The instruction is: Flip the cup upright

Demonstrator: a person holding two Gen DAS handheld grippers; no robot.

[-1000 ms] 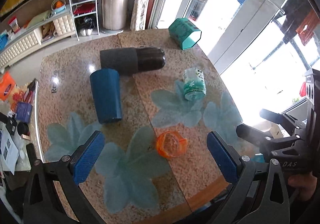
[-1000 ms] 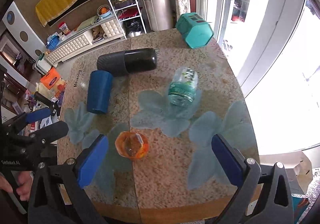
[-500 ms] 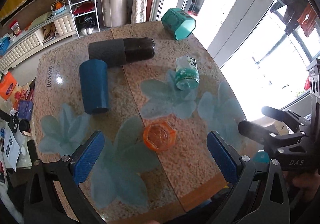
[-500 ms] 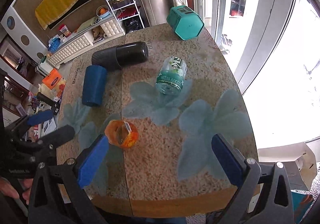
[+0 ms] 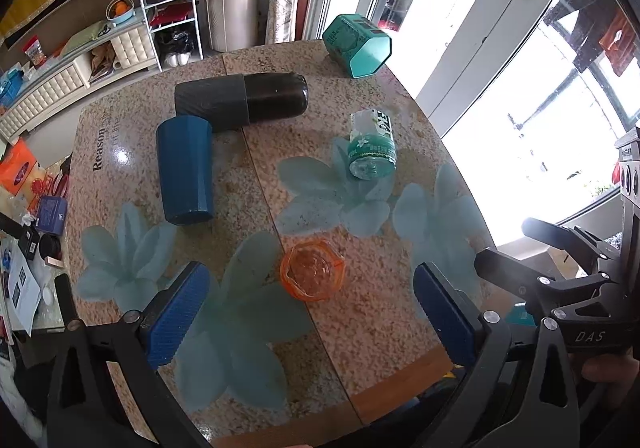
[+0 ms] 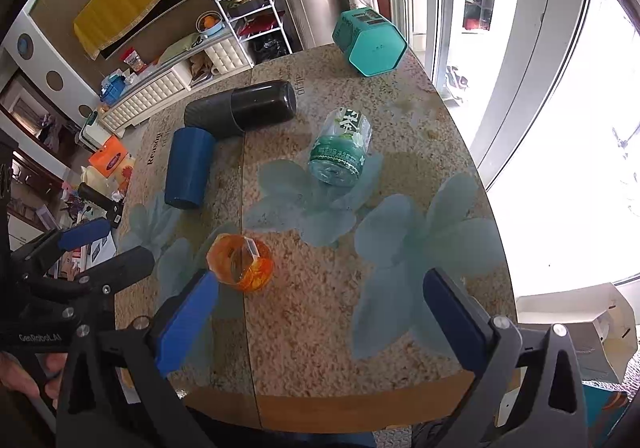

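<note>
Item: orange cup (image 5: 312, 276), low and squat, apparently inverted (orientation hard to confirm through the tinted glass). Sits just ahead of the left gripper (image 5: 310, 310), centred between its wide-spread, empty fingers; ahead-left of the right gripper (image 6: 316, 316), likewise spread and empty. Left is judged nearer. Other cups lie farther ahead.

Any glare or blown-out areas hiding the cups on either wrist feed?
Left wrist: windows blown out white, one glare spot on the table, blue cup clear. Right wrist: windows equally washed out, orange cup clear; fisheye bends table edges.
</note>
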